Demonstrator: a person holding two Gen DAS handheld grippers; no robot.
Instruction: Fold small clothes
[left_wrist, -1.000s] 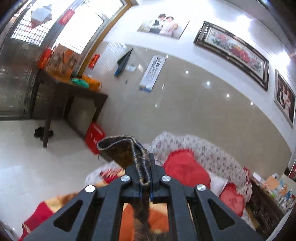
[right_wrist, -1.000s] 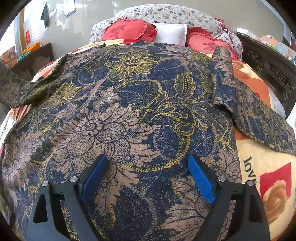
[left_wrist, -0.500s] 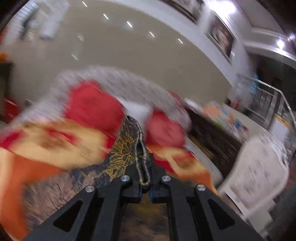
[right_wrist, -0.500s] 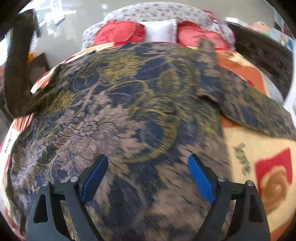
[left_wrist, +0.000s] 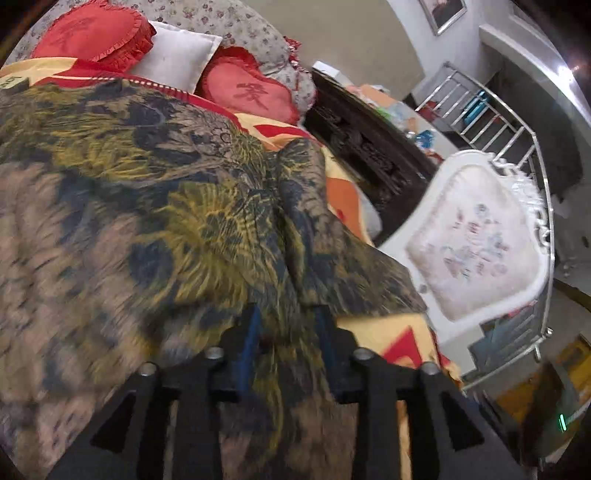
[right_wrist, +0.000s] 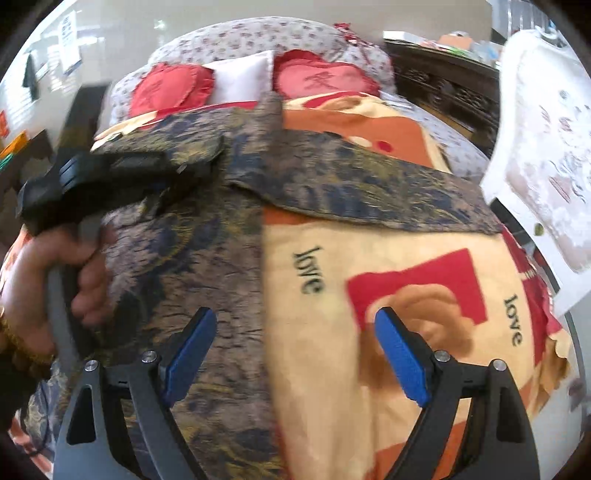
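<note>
A dark blue, brown and gold floral garment (left_wrist: 155, 206) lies spread on the bed, its far sleeve (right_wrist: 369, 184) stretched to the right. My left gripper (left_wrist: 288, 332) is open just above the garment, its jaws parted, with a fold of cloth lying loose between them. In the right wrist view the left gripper (right_wrist: 199, 162) sits over the garment's upper left, held by a hand (right_wrist: 55, 280). My right gripper (right_wrist: 291, 350) is open and empty, low over the garment's right edge and the orange bedspread (right_wrist: 406, 295).
Two red heart cushions (left_wrist: 92, 33) (left_wrist: 251, 92) and a white pillow (left_wrist: 177, 55) lie at the head of the bed. A dark carved cabinet (left_wrist: 362, 147) and a white padded chair (left_wrist: 476, 236) stand to the right of the bed.
My left gripper swung the gripped sleeve over from the left onto the garment, came down and opened, letting the cloth go. My right gripper slid right toward the garment's edge.
</note>
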